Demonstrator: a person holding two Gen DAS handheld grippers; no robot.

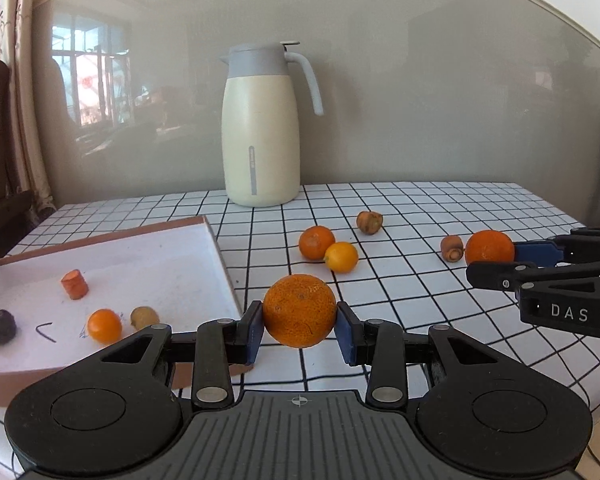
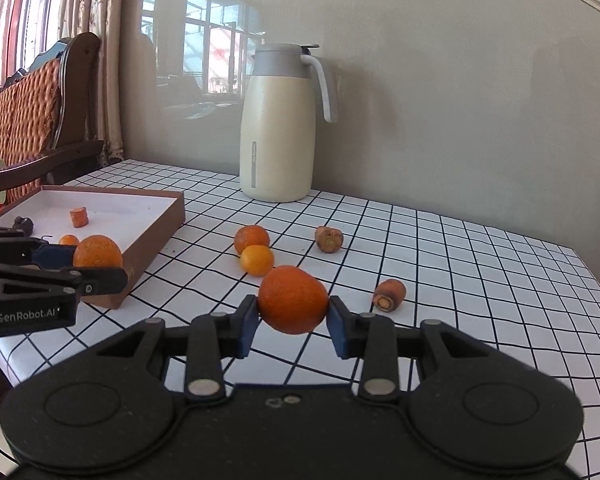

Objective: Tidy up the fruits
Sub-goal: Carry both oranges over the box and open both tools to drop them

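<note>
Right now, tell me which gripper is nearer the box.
Left. The left gripper, shut on an orange, is right beside the box at its near corner. The right gripper, holding another orange, is farther out over the table.

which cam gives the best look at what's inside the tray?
Left wrist. It looks down into the tray, showing a carrot piece, dark fruit, small orange and yellowish fruit. Right wrist sees it low, partly blocked by the left gripper.

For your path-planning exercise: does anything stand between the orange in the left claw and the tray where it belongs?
Nothing visible does. The left claw holds the orange just right of the tray, with only the tray's low wall between them.
</note>
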